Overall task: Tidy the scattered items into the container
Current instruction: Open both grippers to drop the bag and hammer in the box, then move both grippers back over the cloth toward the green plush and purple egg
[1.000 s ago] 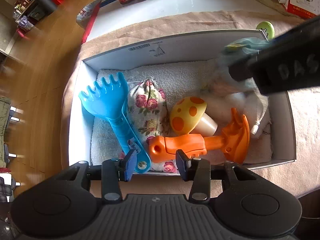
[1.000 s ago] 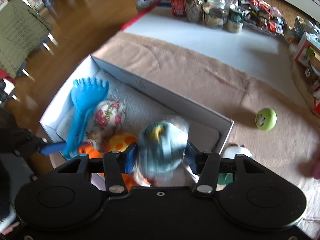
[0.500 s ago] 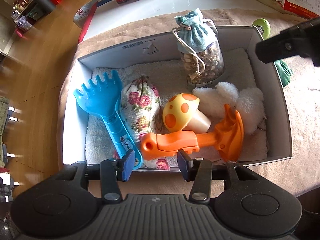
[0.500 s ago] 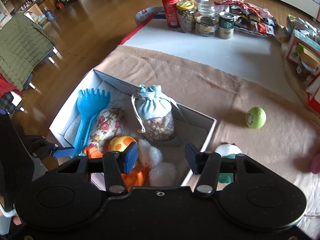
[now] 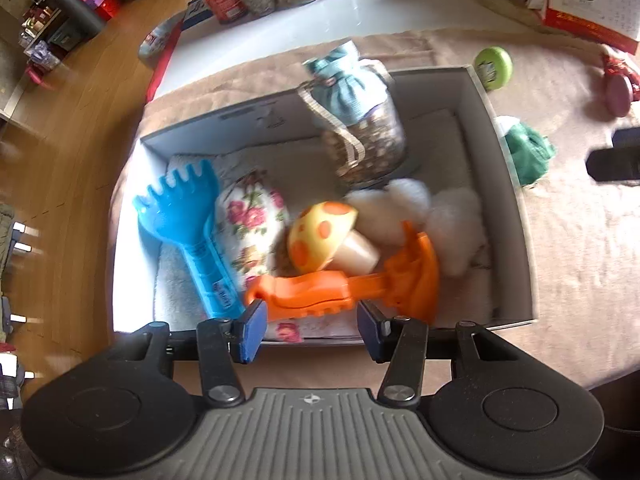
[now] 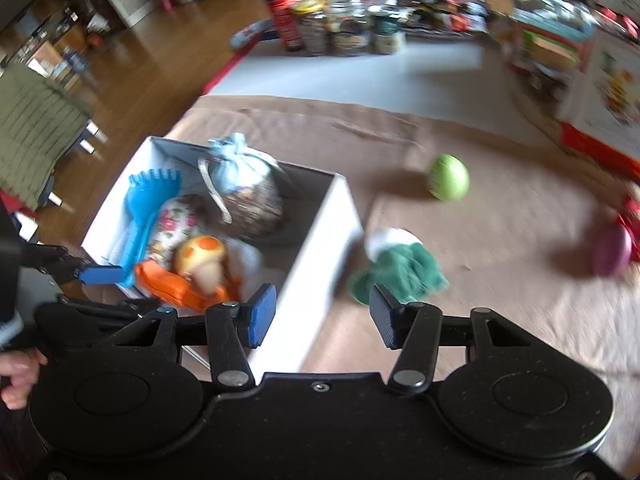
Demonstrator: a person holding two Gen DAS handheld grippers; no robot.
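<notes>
Hovering: both grippers tilt steeply down over the table.
Left gripper [image 5: 310, 330]: jaws apart, just been opening, empty, above the box's [image 5: 516, 216] near edge by the orange shovel [image 5: 320, 288].
Right gripper [image 6: 322, 316]: jaws parted, empty, green cloth toy [image 6: 404, 268] just past its right pad.
In box: blue rake [image 5: 188, 220], mushroom [image 5: 320, 236], drawstring pouch [image 5: 356, 120].
Loose: green ball [image 6: 448, 178] at 1 o'clock, purple item [image 6: 610, 250] at 2 o'clock.

Glossy plastic rake [image 5: 188, 232], floral cloth pouch [image 5: 252, 220], matt cardboard box [image 5: 504, 184], fluffy towel lining [image 5: 176, 280]
</notes>
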